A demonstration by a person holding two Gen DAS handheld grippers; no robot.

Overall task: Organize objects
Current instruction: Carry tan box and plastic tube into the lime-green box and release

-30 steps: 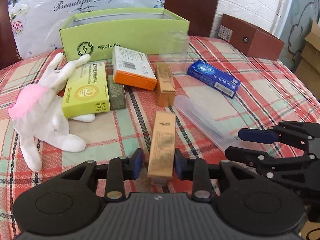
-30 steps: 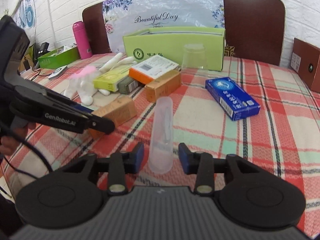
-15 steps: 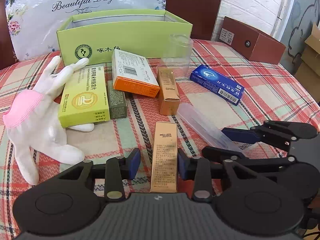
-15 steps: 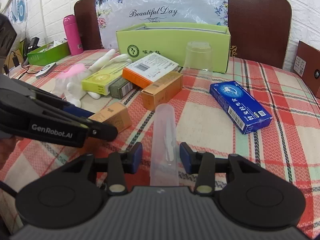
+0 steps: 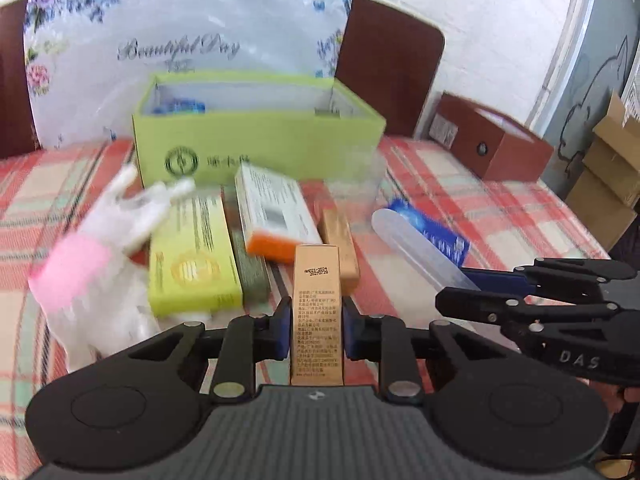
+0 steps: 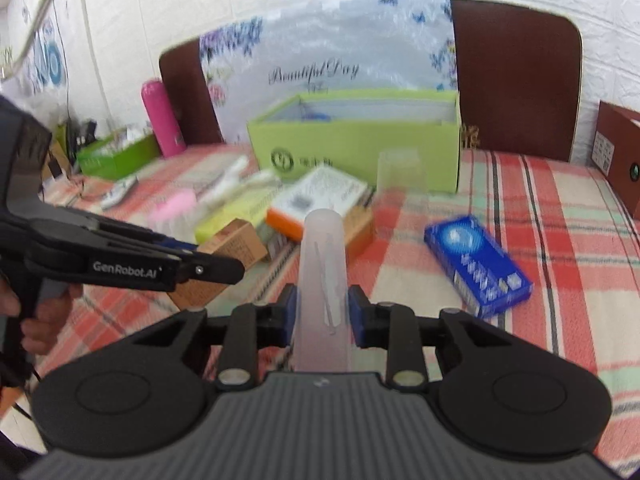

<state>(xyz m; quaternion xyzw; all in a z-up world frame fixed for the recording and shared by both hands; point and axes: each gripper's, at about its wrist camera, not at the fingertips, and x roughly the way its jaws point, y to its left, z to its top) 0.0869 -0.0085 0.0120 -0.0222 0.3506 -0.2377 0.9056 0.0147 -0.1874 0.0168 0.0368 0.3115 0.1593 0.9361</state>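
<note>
Your left gripper (image 5: 316,330) has just clamped the tan carton (image 5: 317,312), your right gripper (image 6: 322,318) the translucent tube (image 6: 322,284); both lifted, ready for the green box (image 5: 256,140).

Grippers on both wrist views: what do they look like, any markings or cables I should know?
Both are black plastic linkage grippers with blue pads and silver pivot pins, on a ribbed grey body with two round black discs. The left gripper reads "GenRobot.AI" on its side in the right wrist view; the right gripper reads "DAS" in the left wrist view. A thin black cable hangs by the left handle.
</note>
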